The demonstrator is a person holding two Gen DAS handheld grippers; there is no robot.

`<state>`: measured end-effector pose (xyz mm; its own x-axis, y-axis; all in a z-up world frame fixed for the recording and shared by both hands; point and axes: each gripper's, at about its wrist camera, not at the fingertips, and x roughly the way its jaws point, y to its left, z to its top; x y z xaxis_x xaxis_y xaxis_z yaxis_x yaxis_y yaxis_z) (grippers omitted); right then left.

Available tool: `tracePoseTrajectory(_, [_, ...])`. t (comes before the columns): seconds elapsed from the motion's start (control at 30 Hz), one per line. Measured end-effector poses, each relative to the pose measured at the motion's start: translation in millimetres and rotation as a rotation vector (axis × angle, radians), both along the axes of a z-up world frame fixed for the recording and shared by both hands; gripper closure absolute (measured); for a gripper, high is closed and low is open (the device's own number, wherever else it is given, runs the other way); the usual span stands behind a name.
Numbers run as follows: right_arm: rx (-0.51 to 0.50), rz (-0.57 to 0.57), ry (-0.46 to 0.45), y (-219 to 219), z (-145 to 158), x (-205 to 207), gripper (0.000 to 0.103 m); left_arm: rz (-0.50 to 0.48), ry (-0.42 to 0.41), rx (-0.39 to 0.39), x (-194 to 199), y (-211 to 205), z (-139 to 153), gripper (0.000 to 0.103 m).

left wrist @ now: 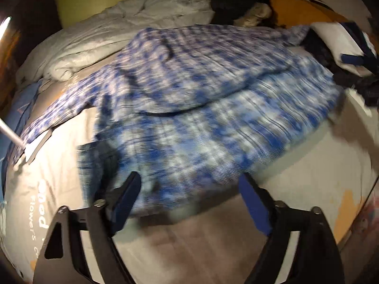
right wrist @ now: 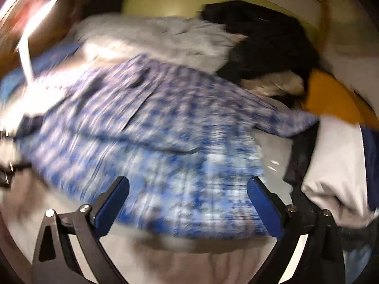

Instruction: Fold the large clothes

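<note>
Both grippers — our left gripper (left wrist: 189, 189) and right gripper (right wrist: 188, 193) — hang released over the blue-white shirt (left wrist: 189, 94); its hem lies at twelve o'clock, long axis nine-to-three.

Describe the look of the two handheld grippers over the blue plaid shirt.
Both match. The left gripper and right gripper each have two curved black fingers with triangular cut-outs, silver screw heads at the joints and flat blue pads on the inner faces. No cables, markings or sleeves show.
</note>
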<state>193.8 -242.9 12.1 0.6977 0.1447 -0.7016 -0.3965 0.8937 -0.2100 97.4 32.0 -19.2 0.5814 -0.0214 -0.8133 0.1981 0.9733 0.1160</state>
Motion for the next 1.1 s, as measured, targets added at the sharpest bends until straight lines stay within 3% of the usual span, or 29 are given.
tracePoseTrajectory(0.1, [-0.11,0.112,0.05,23,-24,-10,0.003,-0.028,0.034,0.069,-2,-11,-14,0.015])
tracePoseTrajectory(0.2, [-0.252,0.17,-0.026,46,-44,-24,0.003,-0.003,0.064,0.136,-1,-17,-30,0.015])
tracePoseTrajectory(0.23, [-0.266,0.178,-0.041,50,-46,-25,0.003,-0.001,0.07,0.15,0,-18,-35,0.014])
tracePoseTrajectory(0.33, [-0.263,0.19,0.042,55,-60,-19,0.003,0.02,0.02,0.175,-1,-16,-35,0.011])
tracePoseTrajectory(0.4, [-0.314,0.185,0.051,56,-68,-16,0.003,0.054,-0.01,0.207,3,-10,-35,0.011])
tracePoseTrajectory(0.47, [-0.373,0.137,0.023,51,-75,-13,0.003,0.097,-0.019,0.222,8,0,-37,0.011])
tracePoseTrajectory(0.53, [-0.371,0.05,0.038,40,-76,-1,0.003,0.159,-0.022,0.218,15,14,-37,0.011])
tracePoseTrajectory(0.6, [-0.345,-0.105,0.075,18,-72,20,0.003,0.229,-0.03,0.214,20,30,-36,0.011])
tracePoseTrajectory(0.67, [-0.349,-0.22,0.057,-1,-69,34,0.003,0.288,-0.037,0.231,22,44,-37,0.017])
tracePoseTrajectory(0.7, [-0.363,-0.258,0.035,-9,-68,39,0.003,0.305,-0.043,0.225,22,51,-37,0.029])
tracePoseTrajectory(0.77, [-0.37,-0.305,-0.001,-23,-66,48,0.028,0.319,-0.036,0.191,22,61,-37,0.063])
tracePoseTrajectory(0.8, [-0.36,-0.323,0.006,-29,-66,53,0.063,0.331,-0.029,0.182,22,65,-37,0.092])
tracePoseTrajectory(0.83, [-0.336,-0.338,0.028,-35,-67,56,0.094,0.346,-0.027,0.167,22,70,-37,0.097])
tracePoseTrajectory(0.93, [-0.225,-0.38,0.054,-51,-62,56,0.1,0.36,-0.042,0.079,17,78,-29,0.1])
tracePoseTrajectory(1.1, [-0.117,-0.41,-0.042,-55,-32,30,0.101,0.355,-0.193,0.131,-12,64,6,0.101])
